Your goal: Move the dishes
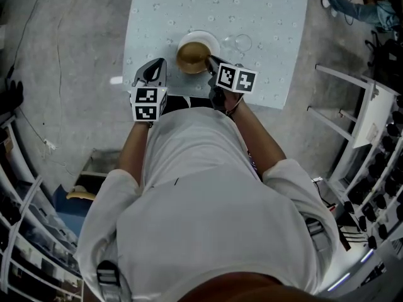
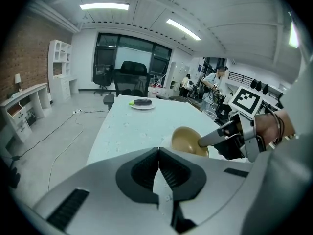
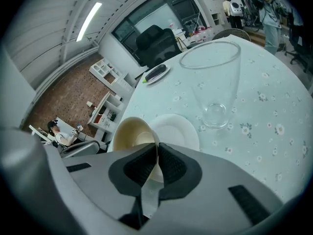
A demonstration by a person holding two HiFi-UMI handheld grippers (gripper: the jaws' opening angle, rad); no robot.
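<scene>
A tan bowl (image 1: 192,56) (image 3: 128,131) sits tilted over a white saucer (image 1: 213,40) (image 3: 177,127) near the table's front edge. My right gripper (image 1: 210,61) (image 3: 157,150) is shut on the bowl's rim, which shows as a thin wall between its pads. In the left gripper view the bowl (image 2: 187,140) opens toward the camera, with the right gripper (image 2: 201,141) reaching in from the right. My left gripper (image 1: 155,68) (image 2: 158,152) hovers just left of the bowl, jaws shut together with nothing between them.
A tall clear glass (image 1: 238,43) (image 3: 212,80) stands right of the saucer on the flowered tablecloth (image 1: 264,17). A small plate with a dark object (image 2: 142,103) (image 3: 156,73) lies at the table's far end. Chairs and shelves ring the table.
</scene>
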